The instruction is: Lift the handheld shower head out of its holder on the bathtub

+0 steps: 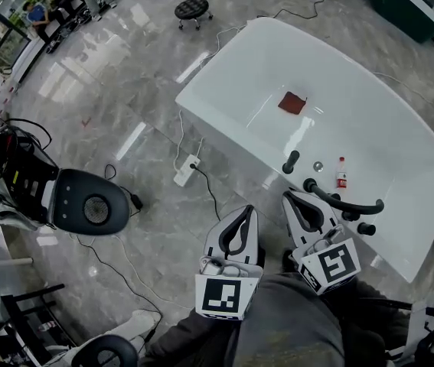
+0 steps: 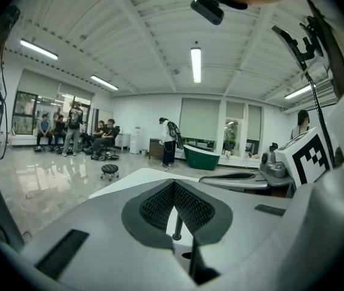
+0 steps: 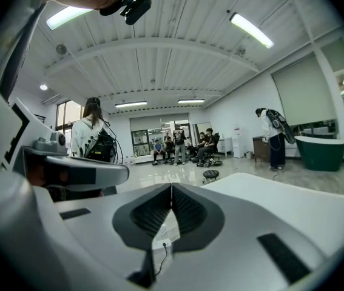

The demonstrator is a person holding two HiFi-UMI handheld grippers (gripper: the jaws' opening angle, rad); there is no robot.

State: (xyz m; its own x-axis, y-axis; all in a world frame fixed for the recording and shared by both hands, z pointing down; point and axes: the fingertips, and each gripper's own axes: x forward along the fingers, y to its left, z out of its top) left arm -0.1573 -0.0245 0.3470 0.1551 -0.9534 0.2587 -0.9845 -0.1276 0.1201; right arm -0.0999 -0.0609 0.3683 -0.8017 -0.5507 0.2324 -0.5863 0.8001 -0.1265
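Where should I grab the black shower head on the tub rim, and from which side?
Probably its slim handle, about mid-length: the shower head lies as a long, gently curved bar along the near rim of the bathtub. Come from above on the near side with the right gripper, jaws across the bar.

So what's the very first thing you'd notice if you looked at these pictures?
The big white bathtub on the shiny grey floor, with a dark red cloth lying inside it. On its near rim rests the black handheld shower head, close to a little red-labelled bottle. Just in front, the left tongs and right tongs are both shut and empty.
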